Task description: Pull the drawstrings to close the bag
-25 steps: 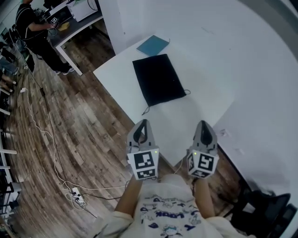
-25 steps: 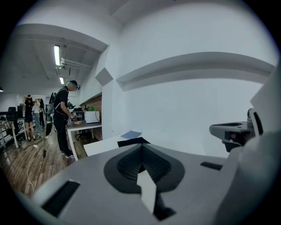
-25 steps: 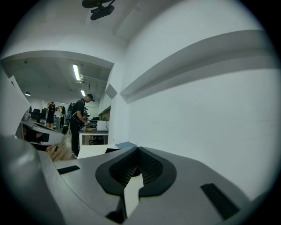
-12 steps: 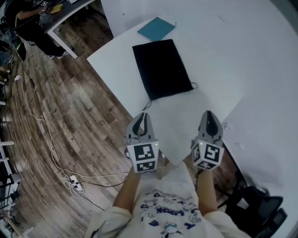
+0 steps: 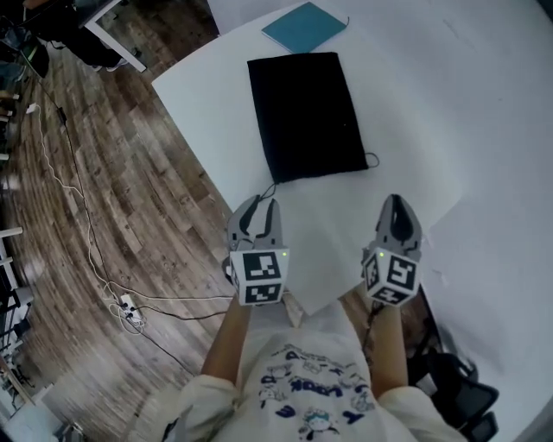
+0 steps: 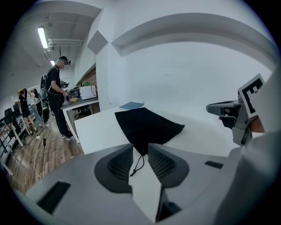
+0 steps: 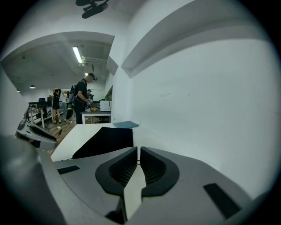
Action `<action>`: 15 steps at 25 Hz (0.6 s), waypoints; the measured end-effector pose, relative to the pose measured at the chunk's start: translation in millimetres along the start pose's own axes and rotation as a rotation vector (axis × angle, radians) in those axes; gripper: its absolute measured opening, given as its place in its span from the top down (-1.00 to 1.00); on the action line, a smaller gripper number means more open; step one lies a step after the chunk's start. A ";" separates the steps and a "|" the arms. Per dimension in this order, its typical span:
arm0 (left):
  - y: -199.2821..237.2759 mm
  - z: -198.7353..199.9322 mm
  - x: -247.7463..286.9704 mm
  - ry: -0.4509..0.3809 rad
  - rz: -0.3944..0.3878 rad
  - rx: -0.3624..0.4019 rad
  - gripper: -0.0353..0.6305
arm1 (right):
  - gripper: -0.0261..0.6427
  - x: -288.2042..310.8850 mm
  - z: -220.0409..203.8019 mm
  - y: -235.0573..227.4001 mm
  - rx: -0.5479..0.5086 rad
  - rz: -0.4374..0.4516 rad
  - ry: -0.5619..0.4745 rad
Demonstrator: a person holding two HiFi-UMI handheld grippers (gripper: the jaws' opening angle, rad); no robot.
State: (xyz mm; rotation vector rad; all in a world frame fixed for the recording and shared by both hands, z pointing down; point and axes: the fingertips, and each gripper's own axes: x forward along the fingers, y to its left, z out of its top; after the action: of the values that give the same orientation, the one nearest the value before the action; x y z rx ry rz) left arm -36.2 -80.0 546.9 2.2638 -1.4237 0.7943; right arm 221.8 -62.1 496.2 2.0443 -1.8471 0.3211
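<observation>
The left gripper [image 5: 259, 204] hangs over the table's [image 5: 200, 102] near edge. Its jaws are partway apart, having just been opening, and the left drawstring [image 5: 267, 191] lies in line with the gap, unpinched. The black bag [image 5: 307, 112] lies flat mid-table, with a teal pad [image 5: 304, 24] just beyond it. The right gripper [image 5: 397, 204] hovers with its jaws together, empty.
</observation>
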 end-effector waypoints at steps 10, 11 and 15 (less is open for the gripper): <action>-1.8 -32.0 52.8 0.212 -0.024 0.006 0.45 | 0.72 66.0 -11.4 -11.5 -0.087 0.128 0.086; -1.1 -33.8 55.4 0.224 -0.026 0.014 0.45 | 0.67 70.3 -13.7 -11.4 -0.087 0.145 0.098; 2.9 -34.5 61.7 0.260 -0.020 0.050 0.45 | 0.66 85.8 -16.4 -13.6 -0.120 0.210 0.125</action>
State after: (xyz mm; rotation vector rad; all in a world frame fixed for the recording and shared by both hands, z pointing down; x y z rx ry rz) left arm -27.3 -105.4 612.3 2.1138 -1.2727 1.0846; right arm 246.5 -132.0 544.2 1.7157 -1.9562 0.3746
